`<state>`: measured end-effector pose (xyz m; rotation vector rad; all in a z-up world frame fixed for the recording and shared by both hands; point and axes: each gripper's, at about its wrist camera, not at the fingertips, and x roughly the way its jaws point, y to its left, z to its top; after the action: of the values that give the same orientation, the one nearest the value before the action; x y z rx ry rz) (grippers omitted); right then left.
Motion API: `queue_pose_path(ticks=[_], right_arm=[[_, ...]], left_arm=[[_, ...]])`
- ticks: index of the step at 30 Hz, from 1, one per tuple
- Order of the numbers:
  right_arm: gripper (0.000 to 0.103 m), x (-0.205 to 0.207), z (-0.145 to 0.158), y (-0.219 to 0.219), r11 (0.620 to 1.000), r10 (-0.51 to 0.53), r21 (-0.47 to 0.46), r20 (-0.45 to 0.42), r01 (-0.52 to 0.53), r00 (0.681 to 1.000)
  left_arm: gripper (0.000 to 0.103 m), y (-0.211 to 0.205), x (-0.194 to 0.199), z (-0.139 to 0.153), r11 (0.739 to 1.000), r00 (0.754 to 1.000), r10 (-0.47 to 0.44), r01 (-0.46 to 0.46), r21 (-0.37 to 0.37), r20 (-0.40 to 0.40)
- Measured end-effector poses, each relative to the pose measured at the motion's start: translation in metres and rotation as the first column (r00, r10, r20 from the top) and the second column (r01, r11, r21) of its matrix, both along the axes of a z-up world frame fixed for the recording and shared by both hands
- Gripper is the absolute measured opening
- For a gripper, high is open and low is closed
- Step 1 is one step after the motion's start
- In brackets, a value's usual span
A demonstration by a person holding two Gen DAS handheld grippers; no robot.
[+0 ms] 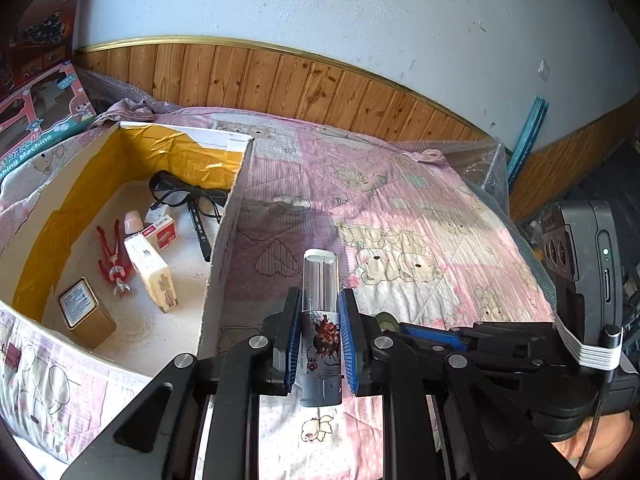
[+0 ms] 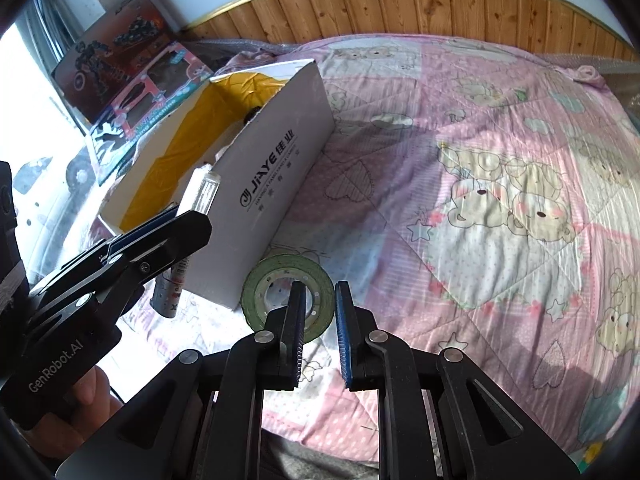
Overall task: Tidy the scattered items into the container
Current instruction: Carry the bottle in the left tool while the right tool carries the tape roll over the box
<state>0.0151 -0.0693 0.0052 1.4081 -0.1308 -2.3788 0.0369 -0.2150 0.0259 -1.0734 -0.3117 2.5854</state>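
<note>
My left gripper (image 1: 320, 296) is shut on a grey tube (image 1: 320, 276) with a clear cap and a red-and-black print, held just right of the white cardboard box (image 1: 228, 240). Inside the box lie black glasses (image 1: 184, 194), a pen (image 1: 199, 232), small cartons (image 1: 150, 268), a red toy (image 1: 112, 256) and a gold tin (image 1: 84, 312). A green tape roll (image 2: 264, 280) lies flat on the quilt at the box's near corner. My right gripper (image 2: 320, 286) straddles the roll's right wall, one finger in the hole and one outside, closed narrowly on it.
A pink bear-print quilt (image 2: 480, 160) covers the bed and lies bare to the right of the box. Toy packages (image 2: 120, 52) lean at the far left. Wooden panelling (image 1: 320, 84) runs behind the bed. A hand (image 2: 88, 392) holds the left gripper's handle.
</note>
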Motion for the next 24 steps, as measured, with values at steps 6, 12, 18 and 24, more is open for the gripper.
queue_pose_path(ticks=[6, 12, 18, 24], right_arm=[[0.015, -0.003, 0.014, -0.019, 0.999, 0.042, 0.014, -0.031, -0.042, 0.999], [0.015, -0.009, 0.028, -0.038, 0.996, 0.091, 0.027, -0.061, -0.089, 0.994], [0.015, -0.016, 0.039, -0.060, 0.990, 0.139, 0.031, -0.083, -0.137, 0.987], [0.015, -0.024, 0.044, -0.078, 0.983, 0.181, 0.037, -0.091, -0.178, 0.979]], left_arm=[[0.019, -0.015, 0.007, 0.015, 0.999, 1.000, 0.020, -0.019, 0.044, -0.018], [0.019, -0.030, 0.009, 0.026, 0.996, 0.998, 0.045, -0.042, 0.081, -0.033], [0.019, -0.048, 0.009, 0.035, 0.991, 0.996, 0.081, -0.076, 0.107, -0.045], [0.019, -0.069, 0.006, 0.037, 0.986, 0.990, 0.133, -0.127, 0.107, -0.048]])
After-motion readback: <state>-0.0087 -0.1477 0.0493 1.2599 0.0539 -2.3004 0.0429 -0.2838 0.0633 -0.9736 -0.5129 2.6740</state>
